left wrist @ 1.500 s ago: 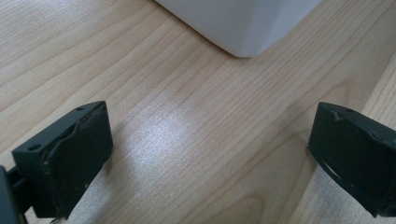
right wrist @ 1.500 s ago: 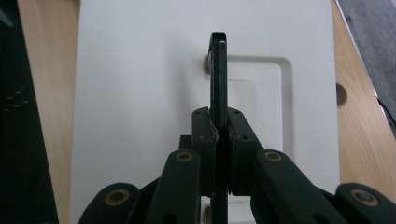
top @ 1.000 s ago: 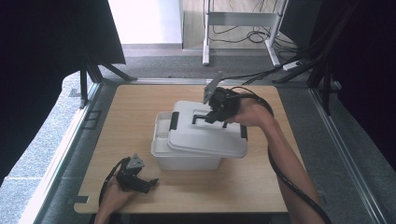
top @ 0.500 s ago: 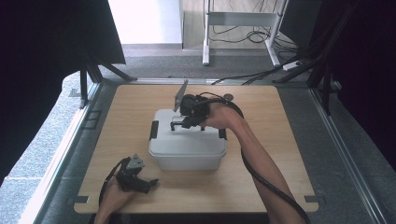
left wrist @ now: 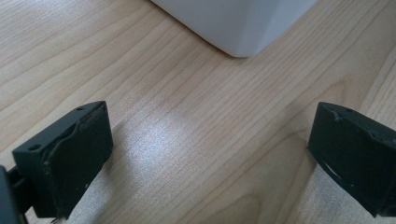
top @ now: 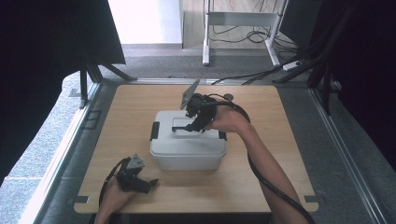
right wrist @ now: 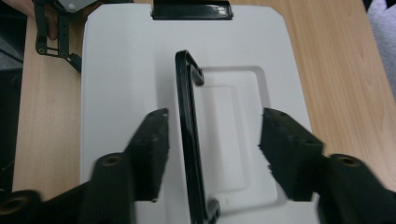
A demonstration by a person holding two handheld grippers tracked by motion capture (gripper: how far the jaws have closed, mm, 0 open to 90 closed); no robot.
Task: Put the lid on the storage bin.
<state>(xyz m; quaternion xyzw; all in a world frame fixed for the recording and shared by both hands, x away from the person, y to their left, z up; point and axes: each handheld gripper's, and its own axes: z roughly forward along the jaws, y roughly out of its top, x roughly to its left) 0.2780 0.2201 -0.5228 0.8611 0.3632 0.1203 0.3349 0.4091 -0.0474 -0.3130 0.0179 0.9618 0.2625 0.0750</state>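
Now the white box (top: pixel 188 147) sits mid-surface (top: pixel 289 154), its lid on. Above that lid hovers the right claw (right wrist: pixel 212 140), jaws just opened, the upright black handle (right wrist: pixel 188 135) between them (untouched by either pad). Near the box's front corner, the left claw (left wrist: pixel 208 154) rests wide open, holding nothing.

No text, label, brand, number or sign can be read anywhere: the white box (top: pixel 187 145) under the right gripper (top: pixel 194 122) has a plain lid, and the wooden table (top: pixel 289 154) around the left gripper (top: pixel 140 183) is bare wood grain.
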